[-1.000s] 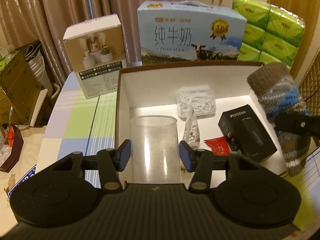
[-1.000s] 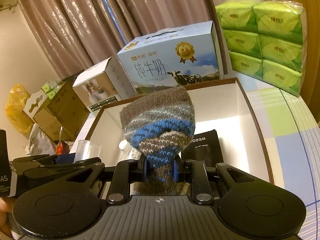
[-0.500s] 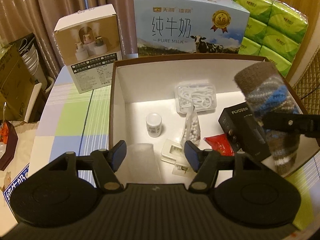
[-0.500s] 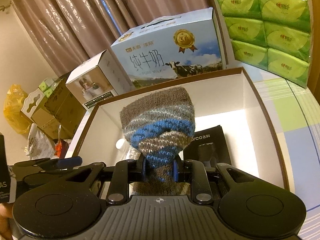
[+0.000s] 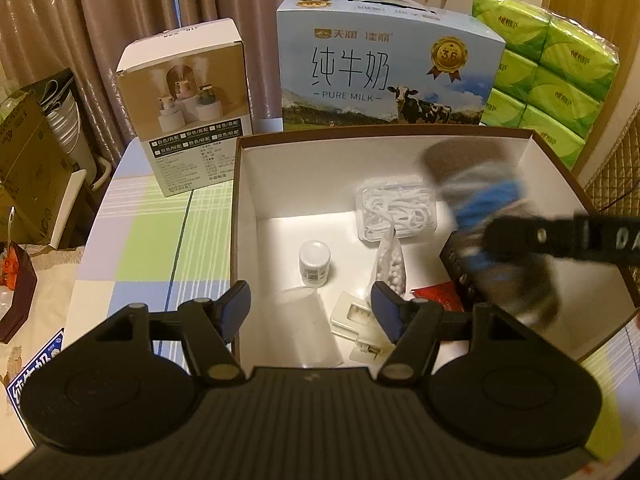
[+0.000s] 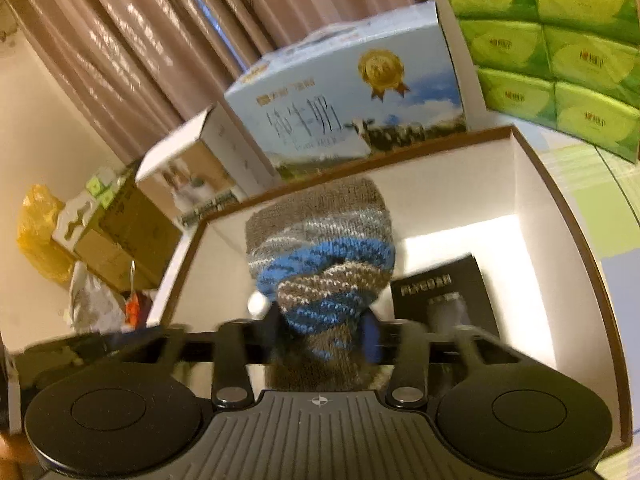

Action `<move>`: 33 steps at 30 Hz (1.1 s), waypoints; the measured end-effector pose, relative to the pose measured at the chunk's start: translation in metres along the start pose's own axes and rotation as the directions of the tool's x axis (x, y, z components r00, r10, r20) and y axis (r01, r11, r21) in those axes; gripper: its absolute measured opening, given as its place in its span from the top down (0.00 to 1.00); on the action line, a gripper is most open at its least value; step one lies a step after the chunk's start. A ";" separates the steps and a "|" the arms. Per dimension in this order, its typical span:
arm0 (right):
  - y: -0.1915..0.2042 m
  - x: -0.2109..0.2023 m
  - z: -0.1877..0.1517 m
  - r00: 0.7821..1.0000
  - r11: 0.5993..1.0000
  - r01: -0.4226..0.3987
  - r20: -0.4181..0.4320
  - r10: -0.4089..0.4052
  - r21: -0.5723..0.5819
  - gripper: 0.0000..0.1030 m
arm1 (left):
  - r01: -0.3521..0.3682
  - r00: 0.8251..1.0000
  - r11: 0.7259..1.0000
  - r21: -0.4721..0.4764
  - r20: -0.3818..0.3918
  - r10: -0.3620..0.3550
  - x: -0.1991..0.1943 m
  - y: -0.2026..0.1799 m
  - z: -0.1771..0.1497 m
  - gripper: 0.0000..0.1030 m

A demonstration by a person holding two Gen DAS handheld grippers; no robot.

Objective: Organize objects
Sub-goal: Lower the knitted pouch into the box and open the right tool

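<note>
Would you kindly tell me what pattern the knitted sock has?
The knitted sock has brown, grey and blue stripes; clearest in the right wrist view.

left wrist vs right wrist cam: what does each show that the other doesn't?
Left wrist only: clear cup lying below the open left gripper, small white bottle, floss-pick case, bead pouch, red packet.
Right wrist only: yellow bag on the far left of the picture.
Both: white box, knit sock between the right gripper fingers, which have just opened, black box, milk carton.
</note>
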State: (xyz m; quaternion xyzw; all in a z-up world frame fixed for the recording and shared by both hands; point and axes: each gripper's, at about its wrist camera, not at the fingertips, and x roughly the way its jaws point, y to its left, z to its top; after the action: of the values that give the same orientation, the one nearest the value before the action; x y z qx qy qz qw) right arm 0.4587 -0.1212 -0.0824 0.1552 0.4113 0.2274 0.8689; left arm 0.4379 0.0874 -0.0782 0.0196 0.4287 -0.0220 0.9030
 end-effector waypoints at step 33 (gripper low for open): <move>0.000 -0.061 -0.036 0.995 0.983 0.101 0.034 -0.097 -0.152 0.28 | 0.057 0.998 0.997 -0.044 -0.018 -0.058 -0.043 -0.023 -0.025 0.26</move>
State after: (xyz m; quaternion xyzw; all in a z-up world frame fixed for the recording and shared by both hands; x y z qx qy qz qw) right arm 0.3961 -0.1505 -0.0652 0.0702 0.3885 0.2128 0.8938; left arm 0.3906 0.0671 -0.0612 -0.0123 0.4383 -0.0384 0.8979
